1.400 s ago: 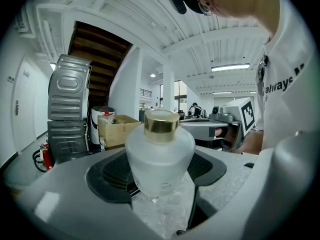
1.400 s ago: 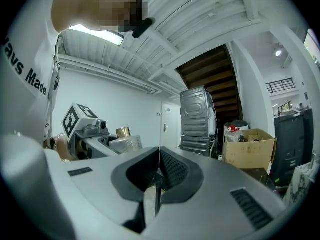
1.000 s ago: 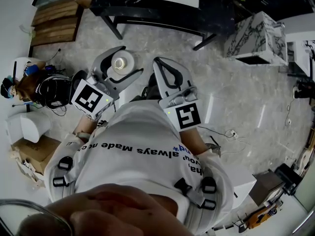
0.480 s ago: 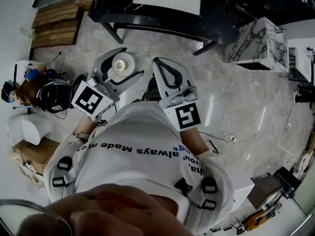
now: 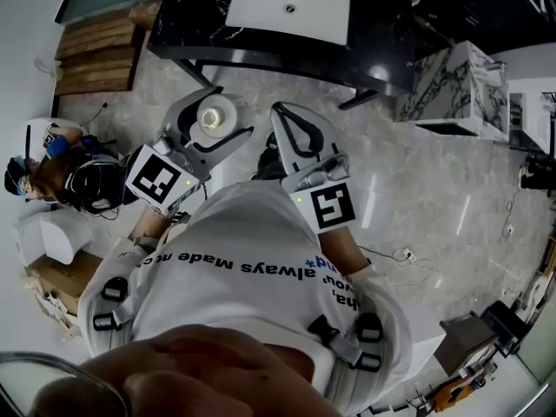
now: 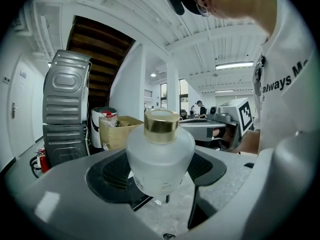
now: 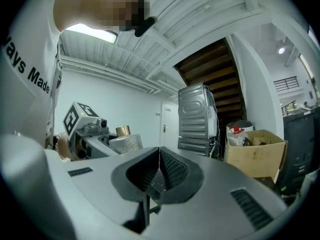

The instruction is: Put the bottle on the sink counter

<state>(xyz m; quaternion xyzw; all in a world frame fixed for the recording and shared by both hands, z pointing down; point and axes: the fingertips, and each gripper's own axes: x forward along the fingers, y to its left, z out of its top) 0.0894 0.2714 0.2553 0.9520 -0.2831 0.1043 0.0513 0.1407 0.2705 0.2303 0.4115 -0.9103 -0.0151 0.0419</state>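
While your left gripper [image 5: 228, 111] clamped the bottle [image 6: 160, 156] and your right gripper [image 5: 282, 111] hung closed, you needed it upright until the sink counter [image 5: 195, 16], top centre.

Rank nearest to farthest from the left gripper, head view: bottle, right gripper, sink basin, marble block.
1. bottle, held between the jaws of the left gripper.
2. right gripper, close beside on its right, shut.
3. sink basin, ahead.
4. marble block, far right.
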